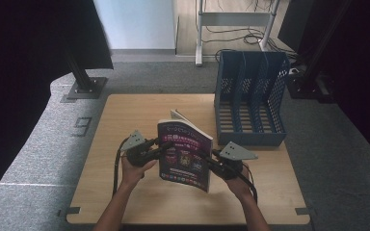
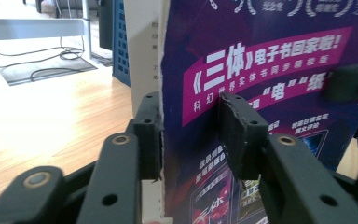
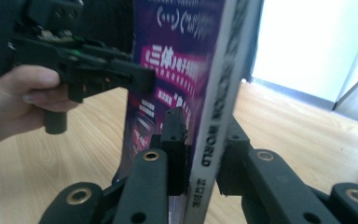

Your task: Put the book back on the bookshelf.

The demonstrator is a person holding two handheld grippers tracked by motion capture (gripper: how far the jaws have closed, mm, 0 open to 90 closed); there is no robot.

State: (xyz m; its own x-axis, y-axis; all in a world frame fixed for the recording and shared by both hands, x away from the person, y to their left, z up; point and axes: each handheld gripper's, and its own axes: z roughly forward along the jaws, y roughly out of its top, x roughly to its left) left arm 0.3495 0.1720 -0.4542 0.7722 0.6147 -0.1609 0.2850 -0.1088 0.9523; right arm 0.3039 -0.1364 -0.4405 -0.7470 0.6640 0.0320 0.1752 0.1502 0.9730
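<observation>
Both tools are holding one magazine (image 1: 185, 154) upright above the wooden counter (image 1: 125, 120): the left tool (image 1: 155, 146) is straddling its open page edge, and the right tool (image 1: 214, 160) is straddling its spine. In the left gripper view, the left tool (image 2: 189, 133) is showing one jaw pressed against the page block, while the other jaw is standing a little off the purple cover, so it is looking only loosely closed on the magazine (image 2: 261, 93). In the right gripper view, the right tool (image 3: 203, 154) is clamping the spine of the magazine (image 3: 219, 93) with a jaw on each side.

The magazine's long axis is running roughly vertical, its cover facing the person, its lower edge looking just above the counter (actual contact cannot be told). A blue slotted file rack (image 1: 250, 98) is standing beyond and to the right at the counter's far edge, nearer the right tool than the left, its slots opening upward and toward the person.

The cover is glossy purple with a magenta banner and white lettering; its spine is white with dark print.
</observation>
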